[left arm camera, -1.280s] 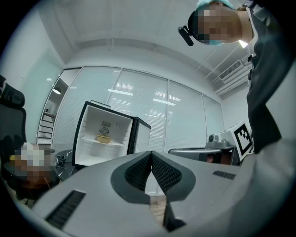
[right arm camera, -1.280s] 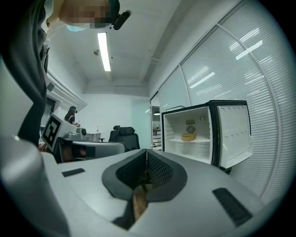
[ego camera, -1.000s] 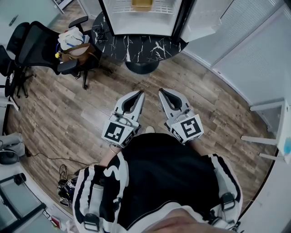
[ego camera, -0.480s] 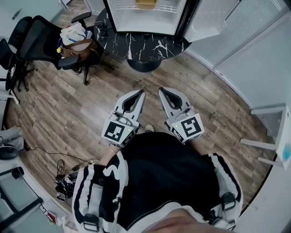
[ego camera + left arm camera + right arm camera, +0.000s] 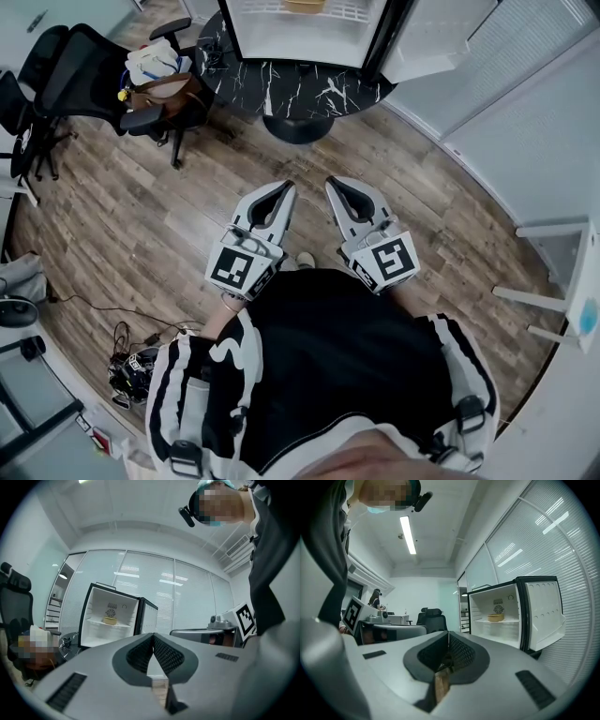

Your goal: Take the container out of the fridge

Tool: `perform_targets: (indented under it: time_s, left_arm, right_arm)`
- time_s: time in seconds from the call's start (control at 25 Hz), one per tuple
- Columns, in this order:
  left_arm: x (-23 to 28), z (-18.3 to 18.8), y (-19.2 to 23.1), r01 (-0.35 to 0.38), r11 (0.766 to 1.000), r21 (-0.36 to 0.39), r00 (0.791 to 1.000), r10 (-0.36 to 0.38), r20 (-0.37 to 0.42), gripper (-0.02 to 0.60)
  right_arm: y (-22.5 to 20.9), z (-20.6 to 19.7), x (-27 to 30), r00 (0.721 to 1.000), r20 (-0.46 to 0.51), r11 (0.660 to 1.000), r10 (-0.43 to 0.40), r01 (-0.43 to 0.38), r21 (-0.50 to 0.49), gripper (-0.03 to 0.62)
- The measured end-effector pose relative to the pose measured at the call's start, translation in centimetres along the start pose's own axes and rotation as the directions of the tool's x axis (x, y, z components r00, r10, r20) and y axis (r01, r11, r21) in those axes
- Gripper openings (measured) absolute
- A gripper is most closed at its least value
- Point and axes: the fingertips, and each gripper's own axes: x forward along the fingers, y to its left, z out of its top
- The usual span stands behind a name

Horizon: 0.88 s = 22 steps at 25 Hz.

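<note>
You hold both grippers low in front of your torso, side by side, tips pointing fwd toward the fridge [image 5: 93, 616]. Left gripper [image 5: 286, 187]: jaws fully together, tips meeting, nothing btwn them. Right gripper [image 5: 331, 182]: same, jaws closed tip to tip, empty. The two sit near each other but not touching.

The fridge stands on the black marble table [image 5: 281, 92] w/ its door [image 5: 543, 616] swung open, well ahead of you across the wood floor [image 5: 141, 216]. The container [image 5: 495, 617], a yellowish bowl-like tub, sits on the fridge's upper shelf, approx mid-shelf, well apart from both grippers. An office chair [image 5: 58, 73] w/ a brown bag [image 5: 167, 90] on its seat stands left of the table.
</note>
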Motion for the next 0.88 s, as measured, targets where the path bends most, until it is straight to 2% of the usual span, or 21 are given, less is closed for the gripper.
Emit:
perform_targets:
  time_s: [0.16,0.4,0.52,0.88]
  left_arm:
    - [-0.5,-0.1,-0.2,-0.022,0.999,-0.027,1.0,0.022,-0.004,0.009]
    - [-0.9,-0.2,0.2,-0.054,0.998,-0.014,0.999,0.054,0.001,0.009]
    - [-0.9,-0.2,0.3,-0.055,0.998,-0.032,0.998,0.055,-0.011,0.009]
    - [0.4,-0.1,1.3,-0.05,0.997,-0.051,0.999,0.05,-0.003,0.009]
  right_arm:
    - [0.2,-0.3,-0.1,1.0,-0.003,1.0,0.008,-0.008,0.003,0.012]
    - [0.2,-0.5,0.0,1.0,0.0,0.999,0.025,-0.025,0.021,0.012]
    - [0.1,-0.7,0.3,0.999,0.0,0.998,0.034,-0.034,0.044,0.012]
    - [-1.0,-0.8,1.0,1.0,-0.015,1.0,0.01,-0.01,0.015,0.012]
